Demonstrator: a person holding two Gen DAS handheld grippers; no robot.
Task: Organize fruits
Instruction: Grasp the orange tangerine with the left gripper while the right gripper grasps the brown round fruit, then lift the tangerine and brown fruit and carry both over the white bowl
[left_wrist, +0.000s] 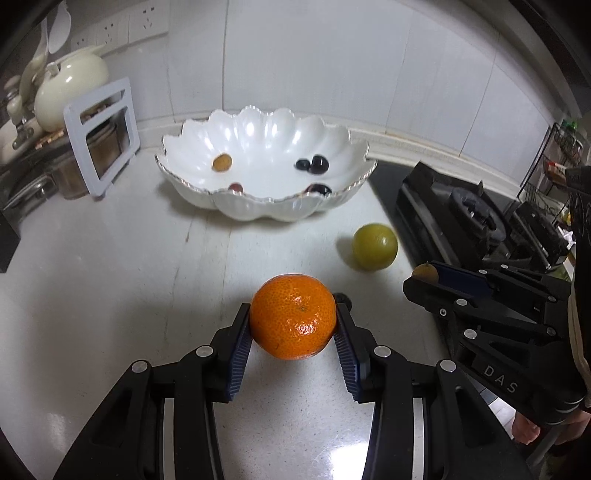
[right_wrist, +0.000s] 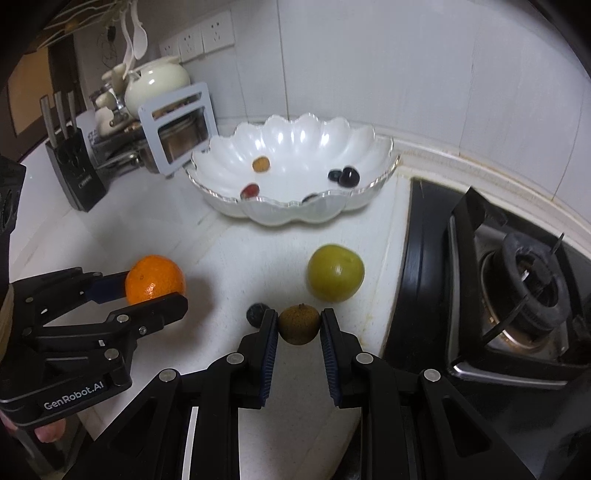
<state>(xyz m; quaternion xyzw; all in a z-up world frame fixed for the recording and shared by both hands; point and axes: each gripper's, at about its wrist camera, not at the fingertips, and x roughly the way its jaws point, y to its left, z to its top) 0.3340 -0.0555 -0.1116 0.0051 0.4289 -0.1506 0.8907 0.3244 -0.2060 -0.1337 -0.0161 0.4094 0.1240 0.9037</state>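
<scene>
The orange mandarin (left_wrist: 293, 315) sits between the ribbed blue pads of the left claw (left_wrist: 293, 325), which grips it firmly at both sides. The white scalloped bowl (left_wrist: 192, 192) lies straight ahead of this claw, farther along the pale speckled surface (left_wrist: 110, 295), so the coming move is, I judge, forward and slightly up over the rim. The right claw (right_wrist: 299, 326) is closed on a small brown fruit (right_wrist: 299, 324) with rough, dull skin; for it the bowl is also ahead, a little to the left. Both claws seem about equally near. The bowl is glossy and already holds some small dark and reddish fruits. A smooth green fruit (right_wrist: 335, 272) and a dark berry (right_wrist: 256, 313) lie on the surface, beside the black stove (right_wrist: 517, 295).
</scene>
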